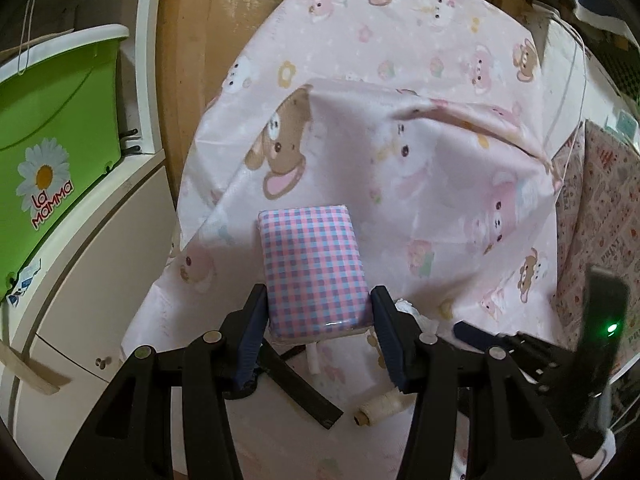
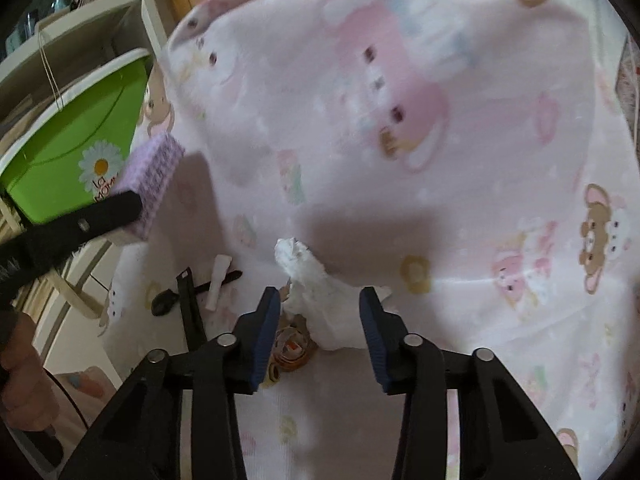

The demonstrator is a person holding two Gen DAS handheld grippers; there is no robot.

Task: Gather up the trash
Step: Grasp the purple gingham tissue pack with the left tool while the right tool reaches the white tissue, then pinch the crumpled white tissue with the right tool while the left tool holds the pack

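Trash: we see a crumpled white tissue (image 2: 320, 300) lying on the pink cartoon-print sheet (image 2: 440, 200), between the fingers of our right gripper (image 2: 319, 336).
Right jaws: spread either side of the tissue; we cannot tell whether the pads press on it.
Checked packet: our left gripper (image 1: 318, 316) holds a pink-and-blue gingham packet (image 1: 314, 268) lifted clear of the sheet.
Left jaws: pinching the packet at its near end, one pad on each long side.
Writing: we read "La MAMMA" with a daisy on the green plastic bin (image 1: 52, 152) at the left, on a white shelf unit (image 1: 100, 260). Printed letters on the patterned cloth (image 1: 600, 220) at the right are too small for us to read.
Around: a cream thread spool (image 1: 378, 406), a flat black strip (image 1: 300, 384) and a small white tube (image 1: 313, 356) lie on the sheet below the packet.
In the way: a raised fold of the sheet stands behind both grippers.
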